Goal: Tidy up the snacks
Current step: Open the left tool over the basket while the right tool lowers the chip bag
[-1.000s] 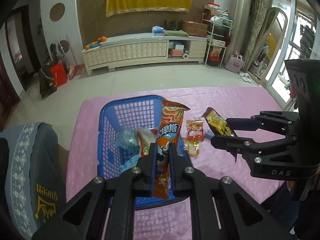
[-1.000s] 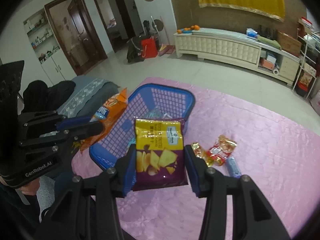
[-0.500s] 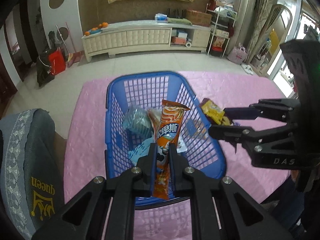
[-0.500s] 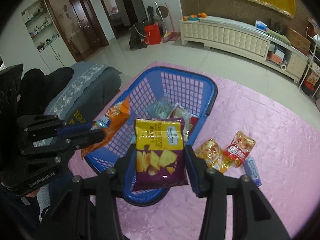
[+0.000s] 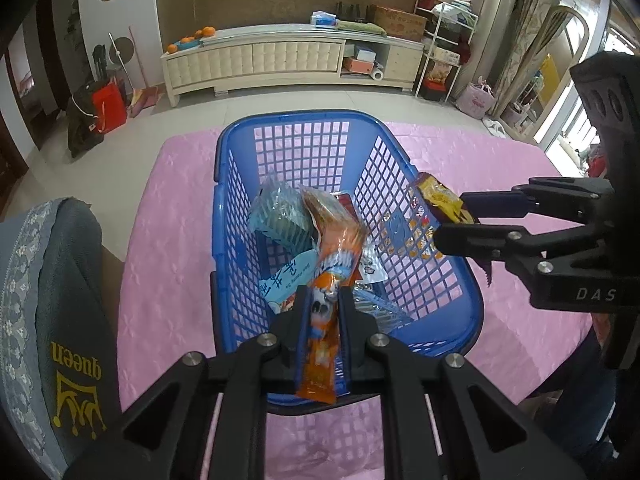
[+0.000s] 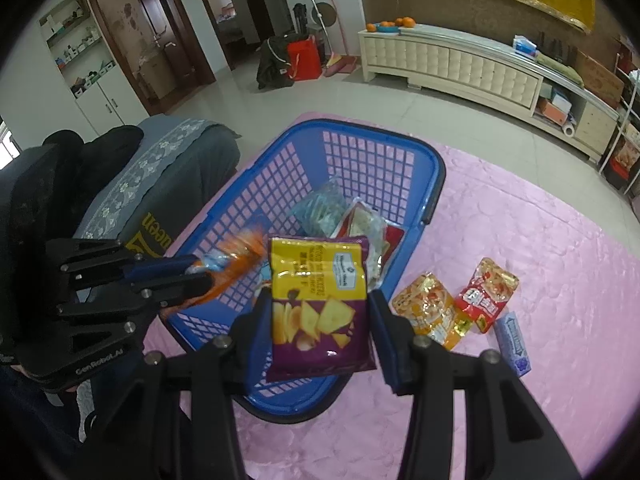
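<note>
Snacks outside basket (image 6: 434,168): apparently three.

A pink tablecloth (image 6: 540,360) covers the table; on it stand a blue basket (image 6: 434,184) and, beside it, 3 snack packets (image 6: 432,308) lying flat

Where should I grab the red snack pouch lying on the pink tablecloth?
Take the red foil snack pouch across its narrow width, coming straight down from above. It lies flat on the pink tablecloth, with an orange pouch close on one side, so pinch the clearer far end.
</note>
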`<action>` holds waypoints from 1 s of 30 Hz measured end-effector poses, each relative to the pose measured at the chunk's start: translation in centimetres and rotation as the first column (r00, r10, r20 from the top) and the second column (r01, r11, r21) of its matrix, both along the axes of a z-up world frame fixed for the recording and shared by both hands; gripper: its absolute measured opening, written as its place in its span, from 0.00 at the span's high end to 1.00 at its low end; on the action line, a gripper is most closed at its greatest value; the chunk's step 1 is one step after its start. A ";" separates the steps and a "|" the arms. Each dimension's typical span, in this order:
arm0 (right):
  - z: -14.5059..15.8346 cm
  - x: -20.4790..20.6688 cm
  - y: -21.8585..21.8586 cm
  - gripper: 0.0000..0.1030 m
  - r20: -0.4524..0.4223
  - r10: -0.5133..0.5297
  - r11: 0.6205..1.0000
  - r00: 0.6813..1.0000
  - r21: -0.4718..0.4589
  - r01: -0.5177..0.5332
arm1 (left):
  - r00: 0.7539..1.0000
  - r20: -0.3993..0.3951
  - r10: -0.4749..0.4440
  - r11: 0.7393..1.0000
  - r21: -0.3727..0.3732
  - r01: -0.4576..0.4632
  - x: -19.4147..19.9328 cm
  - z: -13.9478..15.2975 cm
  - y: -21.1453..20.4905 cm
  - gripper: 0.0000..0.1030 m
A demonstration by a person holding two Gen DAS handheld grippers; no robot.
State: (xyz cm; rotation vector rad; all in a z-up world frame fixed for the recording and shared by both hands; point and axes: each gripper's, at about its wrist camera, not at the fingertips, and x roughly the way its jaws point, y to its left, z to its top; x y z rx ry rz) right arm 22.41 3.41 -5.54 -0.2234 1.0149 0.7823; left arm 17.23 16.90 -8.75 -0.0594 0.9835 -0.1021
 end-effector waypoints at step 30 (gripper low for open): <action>0.7 1.3 5.4 0.50 0.030 0.064 0.998 0.997 -0.018 -0.064 | 0.989 0.079 0.124 0.991 0.045 -0.128 -0.4 3.4 4.4 0.34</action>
